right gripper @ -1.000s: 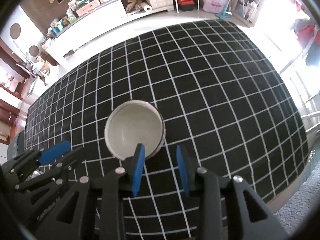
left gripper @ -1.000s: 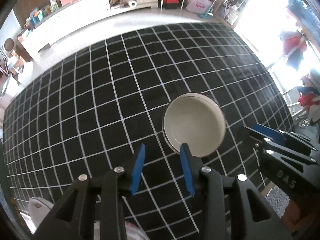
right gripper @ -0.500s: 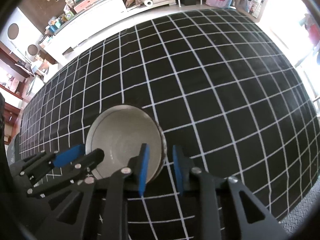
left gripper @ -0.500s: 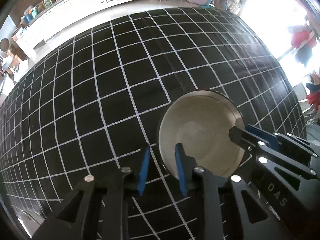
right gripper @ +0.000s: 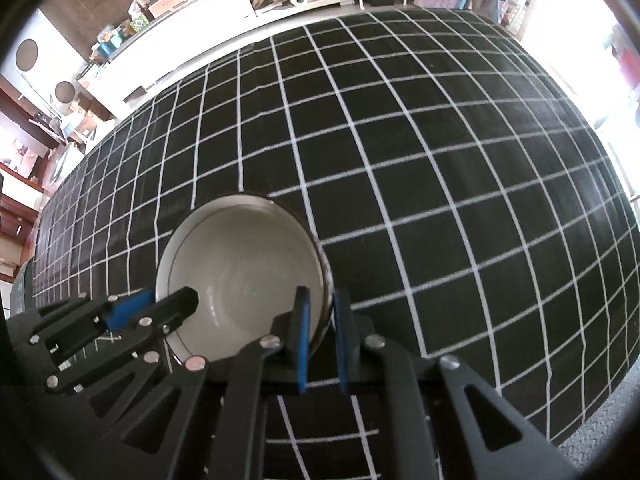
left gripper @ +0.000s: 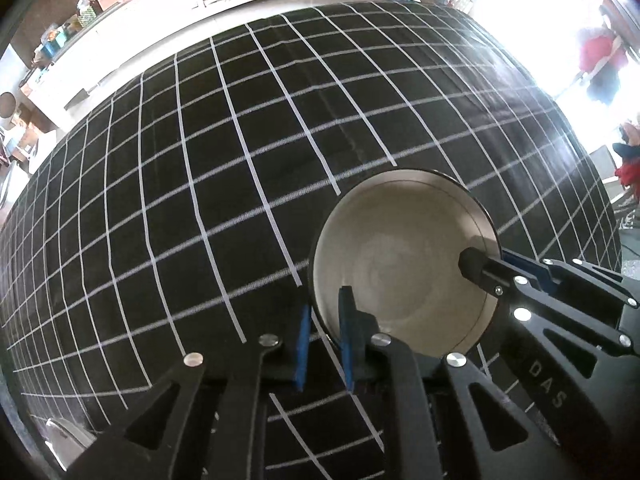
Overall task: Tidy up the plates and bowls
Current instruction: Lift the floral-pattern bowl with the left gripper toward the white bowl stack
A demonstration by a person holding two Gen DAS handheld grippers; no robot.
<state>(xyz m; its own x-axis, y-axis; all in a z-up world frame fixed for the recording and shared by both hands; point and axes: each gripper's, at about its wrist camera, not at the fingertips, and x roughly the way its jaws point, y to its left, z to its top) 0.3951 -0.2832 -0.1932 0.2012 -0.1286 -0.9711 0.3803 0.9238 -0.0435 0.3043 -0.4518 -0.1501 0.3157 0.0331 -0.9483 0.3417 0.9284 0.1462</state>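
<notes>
- The bowl [left gripper: 404,264], pale inside with a dark rim, sits on the black checked tablecloth [left gripper: 240,152], toward the near edge of the table; from the right wrist view a second rim shows just under it, so it may be the top of a small stack, though that is hard to confirm.
- A second ago both grippers hung above the bowl with their jaws apart; now both have come down and closed onto its rim from opposite sides.
- The left gripper [left gripper: 325,338] pinches the rim on the bowl's left side, one blue pad [left gripper: 347,328] inside the wall and the other outside.
- The right gripper [right gripper: 320,332] does the same on the opposite side, its inner pad against the pale interior and its outer pad against the dark outer wall.
- With both grips made, the grasping step looks finished; a two-sided lift is the likely next move.
- The holds are thin pinches on a smooth, curved rim, so an uneven lift could let the bowl tilt or slip.
- Beyond the table, cluttered white shelves [right gripper: 208,4] line the far wall.
</notes>
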